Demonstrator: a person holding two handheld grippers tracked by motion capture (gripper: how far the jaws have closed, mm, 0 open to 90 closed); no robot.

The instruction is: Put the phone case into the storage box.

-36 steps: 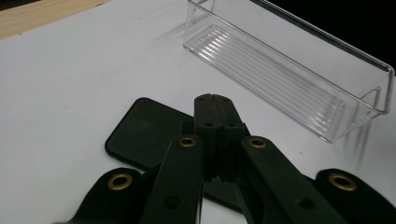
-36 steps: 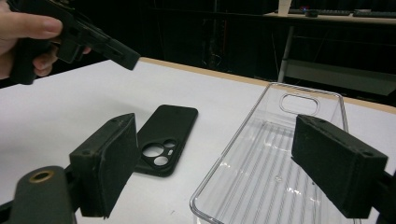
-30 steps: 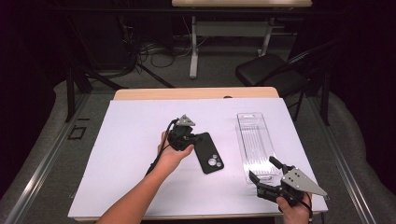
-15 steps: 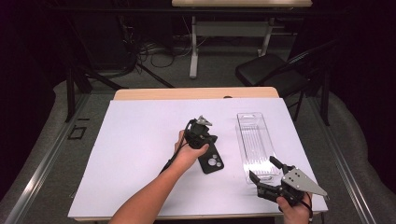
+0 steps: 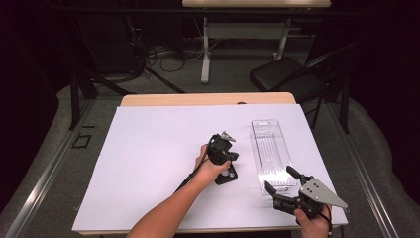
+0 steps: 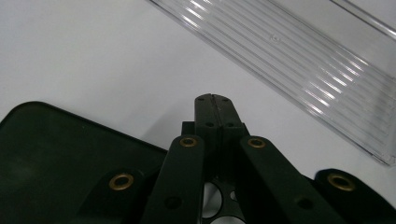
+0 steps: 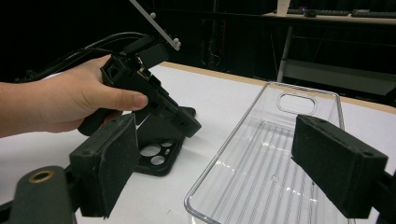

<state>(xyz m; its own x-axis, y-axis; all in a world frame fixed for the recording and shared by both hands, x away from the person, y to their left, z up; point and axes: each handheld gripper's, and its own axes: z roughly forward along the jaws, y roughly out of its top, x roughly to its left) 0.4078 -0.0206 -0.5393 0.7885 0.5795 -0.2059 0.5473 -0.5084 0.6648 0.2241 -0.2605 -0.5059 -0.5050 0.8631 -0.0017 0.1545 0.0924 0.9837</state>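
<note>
The left tongs (image 5: 229,159), pinched shut on nothing, are hovering over the flat black plastic phone case (image 5: 227,175) lying at mid-frame; closed, they risk shoving it. The right tongs (image 5: 282,187) are gaping wide, empty.

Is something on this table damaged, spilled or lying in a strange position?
Nothing stands out. The black phone case lies flat beside the clear tray, which stands upright and empty on the white table. No spill or damage is visible.
</note>
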